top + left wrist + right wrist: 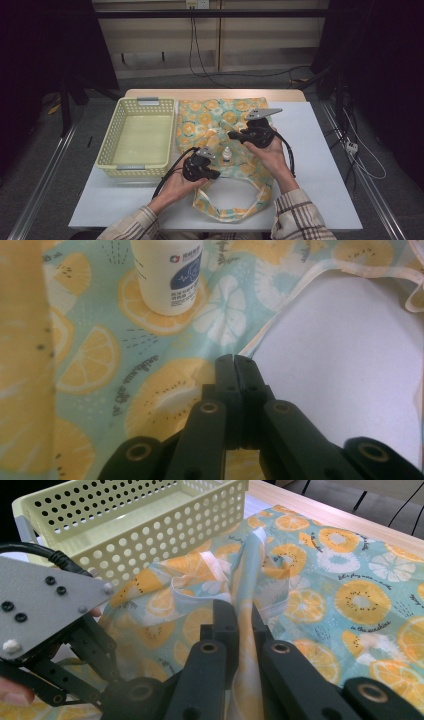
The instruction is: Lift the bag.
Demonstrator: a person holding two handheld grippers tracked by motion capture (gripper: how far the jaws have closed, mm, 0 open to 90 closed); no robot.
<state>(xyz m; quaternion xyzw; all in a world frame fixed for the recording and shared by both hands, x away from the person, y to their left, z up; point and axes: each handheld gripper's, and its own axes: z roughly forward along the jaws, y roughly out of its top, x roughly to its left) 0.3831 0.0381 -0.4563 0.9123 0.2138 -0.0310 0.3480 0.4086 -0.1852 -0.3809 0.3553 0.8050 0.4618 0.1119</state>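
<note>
A cloth bag printed with orange and kiwi slices lies on the white table. A small white bottle with a blue label stands on the bag's lower layer. My right gripper is shut on a fold of the bag's upper layer and holds it raised. My left gripper is shut, its tips resting at the hem of the bag just short of the bottle. I cannot tell whether it pinches the cloth. The grey plate of the left gripper shows in the right gripper view.
An empty pale yellow perforated basket stands left of the bag, its wall close to the raised fold. The bag's handle loop lies toward the near edge. Bare white table lies to the right.
</note>
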